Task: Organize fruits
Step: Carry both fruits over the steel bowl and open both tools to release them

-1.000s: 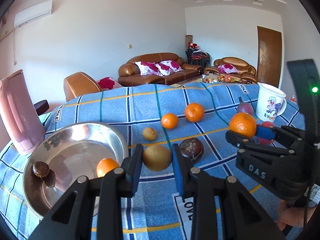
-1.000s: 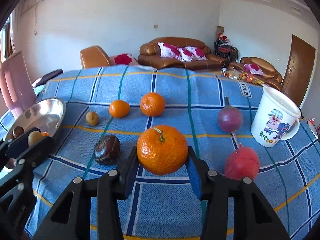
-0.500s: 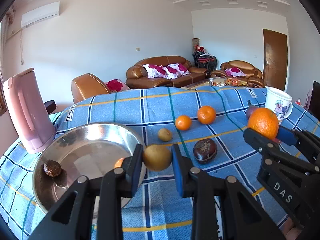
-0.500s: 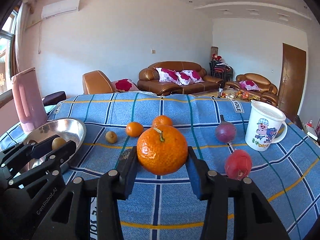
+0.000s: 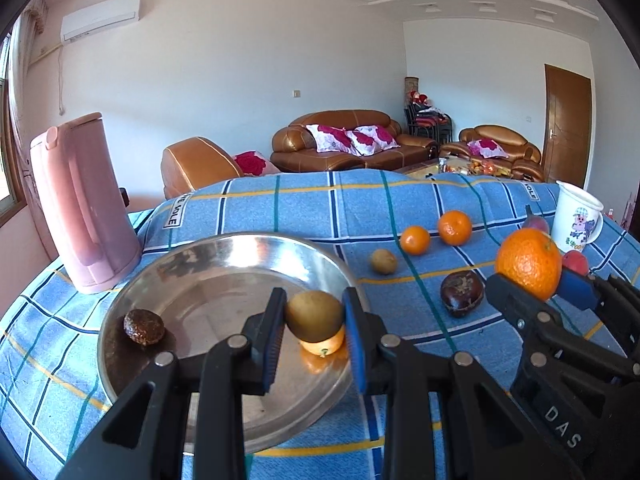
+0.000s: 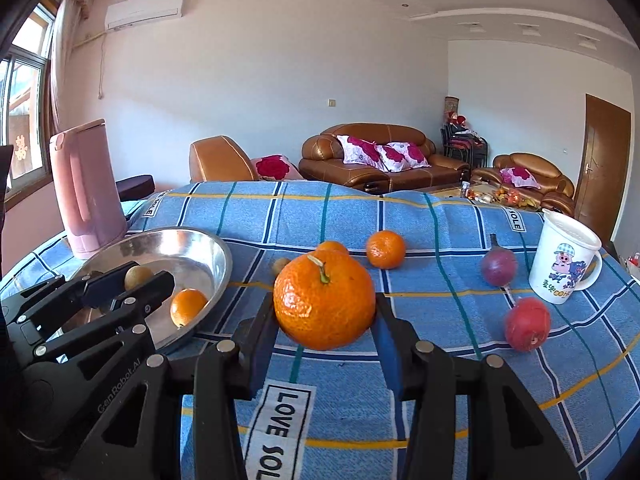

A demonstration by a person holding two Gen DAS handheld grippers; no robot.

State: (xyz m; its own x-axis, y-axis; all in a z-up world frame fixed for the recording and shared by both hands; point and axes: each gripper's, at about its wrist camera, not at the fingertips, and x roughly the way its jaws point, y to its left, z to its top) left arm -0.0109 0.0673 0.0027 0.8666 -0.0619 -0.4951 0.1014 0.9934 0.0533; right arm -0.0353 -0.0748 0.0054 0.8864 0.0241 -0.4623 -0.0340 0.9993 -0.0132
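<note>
**Both fruits now arrive at the bowl**

The left gripper pinches a brownish-yellow fruit between its blue pads, and that fruit now hangs over the metal bowl at the lower centre of the left view. A second ago it sat over the blue checked cloth, to the right of the bowl's rim; half a second ago it was just at the rim. Directly beneath it in the bowl lies a small orange, with a dark wrinkled fruit at the bowl's left side.

The right gripper clamps a big orange, and it too has drifted left, so the bowl sits closer at the left of its view than before.

The carry looks nearly done for the left fruit: the jaws can probably release, though the orange below may be bumped. Two oranges, a small brown fruit, a dark round fruit, a purple fruit and a red fruit are left on the cloth.
</note>
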